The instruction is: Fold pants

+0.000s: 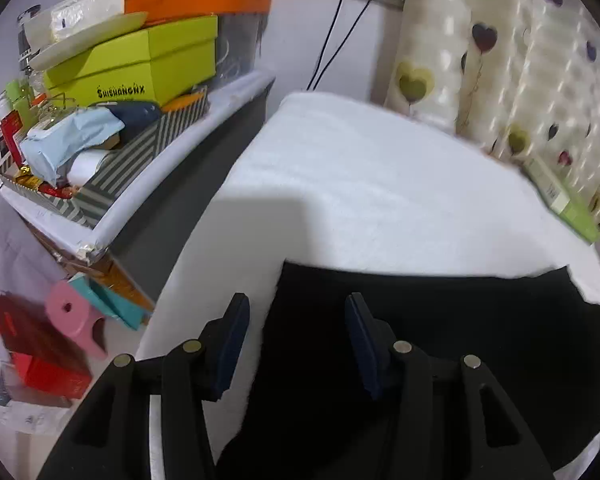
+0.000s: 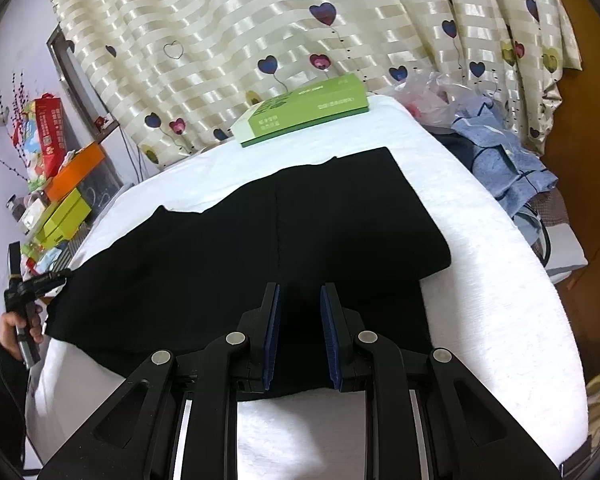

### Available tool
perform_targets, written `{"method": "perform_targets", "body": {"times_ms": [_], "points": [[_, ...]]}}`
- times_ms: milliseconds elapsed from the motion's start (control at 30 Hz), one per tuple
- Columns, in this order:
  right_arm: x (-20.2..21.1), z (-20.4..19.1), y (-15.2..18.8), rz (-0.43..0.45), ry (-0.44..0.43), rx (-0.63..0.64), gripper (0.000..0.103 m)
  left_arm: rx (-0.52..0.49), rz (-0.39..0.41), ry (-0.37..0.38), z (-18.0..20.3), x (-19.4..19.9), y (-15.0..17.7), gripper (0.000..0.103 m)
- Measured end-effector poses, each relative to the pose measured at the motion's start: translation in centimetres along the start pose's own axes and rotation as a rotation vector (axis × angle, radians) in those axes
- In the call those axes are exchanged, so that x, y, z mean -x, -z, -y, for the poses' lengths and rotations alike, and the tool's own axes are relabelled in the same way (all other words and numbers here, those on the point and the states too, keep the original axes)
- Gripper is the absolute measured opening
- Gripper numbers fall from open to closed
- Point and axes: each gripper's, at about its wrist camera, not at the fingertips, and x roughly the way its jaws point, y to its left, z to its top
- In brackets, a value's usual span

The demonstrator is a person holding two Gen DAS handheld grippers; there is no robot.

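Green box [image 2: 300, 114] behind black pants [image 2: 260, 240]; clutter shelf [image 1: 172, 172] beside table.

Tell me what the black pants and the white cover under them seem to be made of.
Black pants: soft matte fabric, probably a knit or cotton blend; they lie limp and flat with no sheen, one seam line showing. White cover: looks like a nappy, towel-like cloth, with a fine fuzzy texture and soft rounded edges. Neither fibre can be settled by look alone.
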Motion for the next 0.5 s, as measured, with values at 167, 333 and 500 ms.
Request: {"method": "perform_targets", "body": {"times_ms": [167,333,500], "points": [[-0.2,-0.1,-0.1,0.0,-0.016,-0.007,0.021,-0.122,0.001,0.011,2.1,-0.2,1.0,0.052],[-0.1,-0.4,-0.1,0.005,-0.02,0.001,0.021,-0.154,0.018,-0.004,2.7,-0.2,0.9,0.025],[0.3,0.1,-0.6,0.029,0.001,-0.014,0.021,-0.242,0.055,-0.034,4.2,0.4,0.8,0.006]]}}
